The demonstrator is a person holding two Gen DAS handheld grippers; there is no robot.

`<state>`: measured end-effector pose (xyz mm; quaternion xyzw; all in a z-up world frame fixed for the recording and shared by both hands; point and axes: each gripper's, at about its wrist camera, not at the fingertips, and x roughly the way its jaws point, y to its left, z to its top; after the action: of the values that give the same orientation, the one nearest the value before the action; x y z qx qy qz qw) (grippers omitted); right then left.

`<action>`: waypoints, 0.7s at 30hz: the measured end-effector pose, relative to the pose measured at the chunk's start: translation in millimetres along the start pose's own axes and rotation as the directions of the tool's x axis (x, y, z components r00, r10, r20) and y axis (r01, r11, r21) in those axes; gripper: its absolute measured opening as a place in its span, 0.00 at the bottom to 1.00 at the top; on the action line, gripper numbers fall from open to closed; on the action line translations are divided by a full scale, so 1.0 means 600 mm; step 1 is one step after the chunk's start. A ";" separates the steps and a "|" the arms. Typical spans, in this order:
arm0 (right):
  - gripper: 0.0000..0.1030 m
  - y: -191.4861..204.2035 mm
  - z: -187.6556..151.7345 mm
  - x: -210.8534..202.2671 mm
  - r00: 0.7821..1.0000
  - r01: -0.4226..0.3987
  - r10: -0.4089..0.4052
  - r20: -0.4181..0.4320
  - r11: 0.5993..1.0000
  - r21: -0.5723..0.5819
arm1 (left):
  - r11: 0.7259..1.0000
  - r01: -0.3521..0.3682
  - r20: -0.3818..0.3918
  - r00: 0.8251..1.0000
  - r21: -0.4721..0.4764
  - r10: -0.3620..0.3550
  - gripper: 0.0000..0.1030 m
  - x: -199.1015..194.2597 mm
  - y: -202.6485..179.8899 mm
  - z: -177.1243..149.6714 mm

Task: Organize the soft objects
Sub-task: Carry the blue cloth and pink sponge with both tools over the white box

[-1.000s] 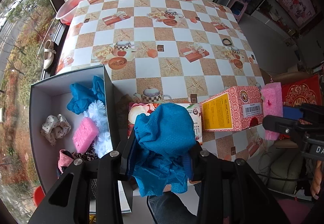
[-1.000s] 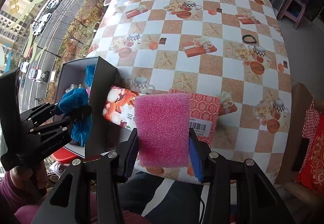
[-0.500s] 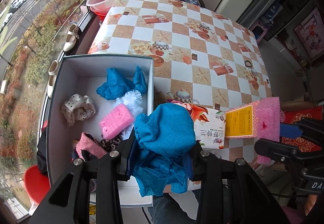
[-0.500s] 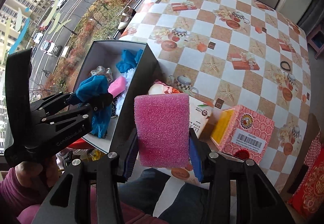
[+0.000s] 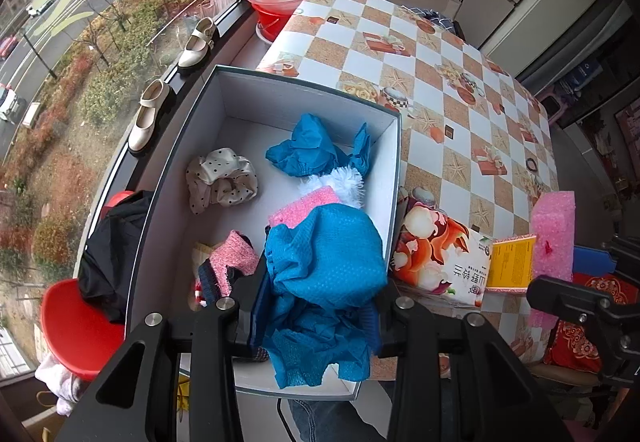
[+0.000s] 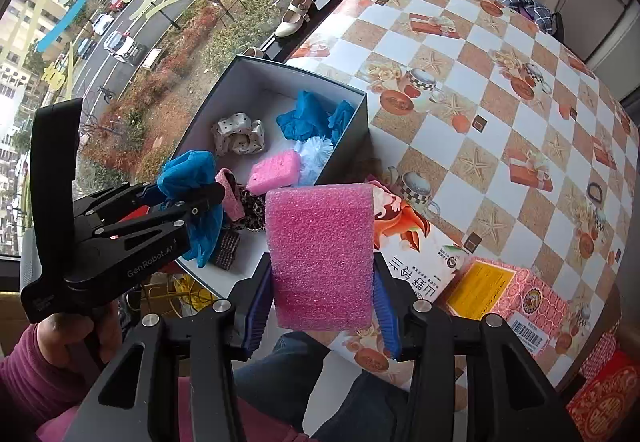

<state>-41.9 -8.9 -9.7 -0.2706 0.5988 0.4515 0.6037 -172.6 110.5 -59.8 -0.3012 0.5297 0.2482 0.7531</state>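
Left gripper: your left gripper (image 5: 318, 284) is pinching a crumpled blue mesh cloth (image 5: 324, 262) between its pads; the loose end hangs below the jaws.

Right gripper: your right gripper (image 6: 320, 274) is clamped on a pink foam block (image 6: 320, 254), held upright between the blue pads.

What has changed: a second ago the checked tablecloth (image 5: 452, 90) filled the space ahead of your left gripper and the box sat off to its left. Both hands have since swung sideways, so the open grey box (image 5: 224, 102) now lies directly under and ahead of the left jaws.

Box contents ahead of the left gripper: a polka-dot scrunchie (image 5: 222, 180), another blue cloth (image 5: 316, 152), a white fluffy piece (image 5: 346, 180), a pink sponge (image 5: 304, 204) and a pink knit item (image 5: 236, 254).

Right-hand position: the foam is not yet over the box; beneath it are the floral tissue pack (image 6: 416, 258) and your lap.

Meaning for the task: you look ready to drop the cloth, while the foam likely needs more travel toward the box.
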 end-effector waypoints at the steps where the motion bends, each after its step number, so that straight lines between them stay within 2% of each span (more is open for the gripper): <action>1: 0.46 0.004 0.004 0.001 1.000 0.001 -0.001 -0.001 1.000 -0.009 | 1.000 -0.001 0.000 1.000 -0.006 0.001 0.40 0.001 0.003 0.000; 13: 0.46 0.044 0.041 0.022 1.000 -0.015 0.013 -0.025 0.996 -0.083 | 0.999 -0.011 -0.018 1.000 -0.047 0.010 0.41 0.016 0.024 -0.002; 21: 0.46 0.053 0.064 0.048 0.998 -0.044 0.040 -0.051 0.996 -0.084 | 0.996 -0.038 -0.032 0.999 -0.084 0.035 0.41 0.027 0.047 0.000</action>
<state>-54.9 45.0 -25.2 -0.2945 0.5994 0.4823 0.5669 -187.1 131.0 -80.7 -0.3267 0.5354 0.2796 0.7269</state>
